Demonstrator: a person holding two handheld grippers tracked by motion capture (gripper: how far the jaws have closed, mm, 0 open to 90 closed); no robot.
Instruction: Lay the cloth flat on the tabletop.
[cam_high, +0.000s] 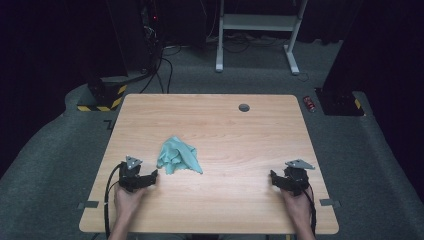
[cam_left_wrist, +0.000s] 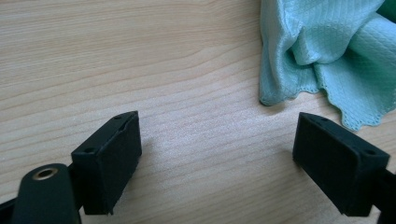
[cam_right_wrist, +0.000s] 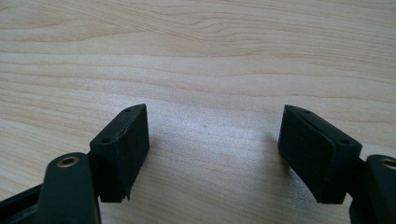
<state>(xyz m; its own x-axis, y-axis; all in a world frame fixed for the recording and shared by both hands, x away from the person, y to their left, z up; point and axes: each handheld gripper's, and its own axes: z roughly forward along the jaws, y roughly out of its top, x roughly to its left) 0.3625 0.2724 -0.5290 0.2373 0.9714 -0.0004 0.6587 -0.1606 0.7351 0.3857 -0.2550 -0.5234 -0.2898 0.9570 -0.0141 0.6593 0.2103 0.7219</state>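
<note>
A crumpled light-green cloth (cam_high: 178, 156) lies on the wooden table (cam_high: 225, 125), left of centre. My left gripper (cam_high: 142, 176) rests low on the table just left of and nearer than the cloth, apart from it. Its jaws stand wide open with bare wood between them. In the left gripper view the cloth (cam_left_wrist: 327, 51) lies ahead to the right, its scalloped hem a short way beyond the right jaw; the left gripper (cam_left_wrist: 217, 135) holds nothing. My right gripper (cam_high: 280, 178) sits near the table's right front, open over bare wood (cam_right_wrist: 215, 130), far from the cloth.
A round grommet hole (cam_high: 244, 107) sits near the table's far edge. Beyond the table stand white desk legs (cam_high: 255, 30), dark equipment with cables (cam_high: 150, 50), and a base with yellow-black tape (cam_high: 102, 97). A small red object (cam_high: 310, 103) lies on the carpet.
</note>
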